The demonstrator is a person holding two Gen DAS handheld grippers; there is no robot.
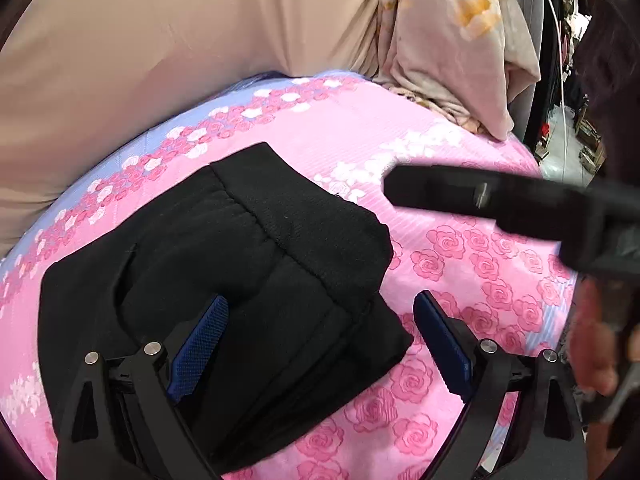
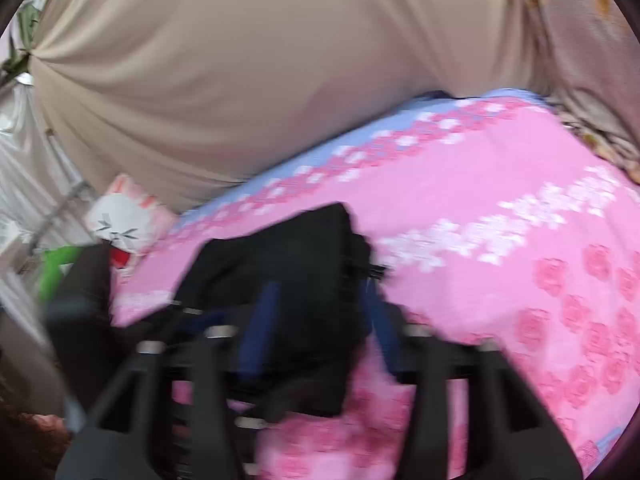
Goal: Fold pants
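Observation:
The black pants point(image 1: 224, 280) lie folded into a thick bundle on a pink rose-print bedsheet point(image 1: 460, 208). My left gripper point(image 1: 320, 340) is open just above the near edge of the bundle; its left blue pad point(image 1: 200, 348) is over the cloth, its right pad point(image 1: 442, 344) over bare sheet. My right gripper point(image 1: 480, 196) reaches in from the right, above the sheet beside the pants. In the blurred right wrist view the right gripper point(image 2: 320, 324) is open over the near part of the pants point(image 2: 280, 264), holding nothing.
A beige curtain point(image 1: 160, 40) hangs behind the bed. A pale floral blanket point(image 1: 452, 60) is heaped at the far right corner. A white and pink cat plush point(image 2: 124, 220) and a green item point(image 2: 56, 264) sit at the bed's left end.

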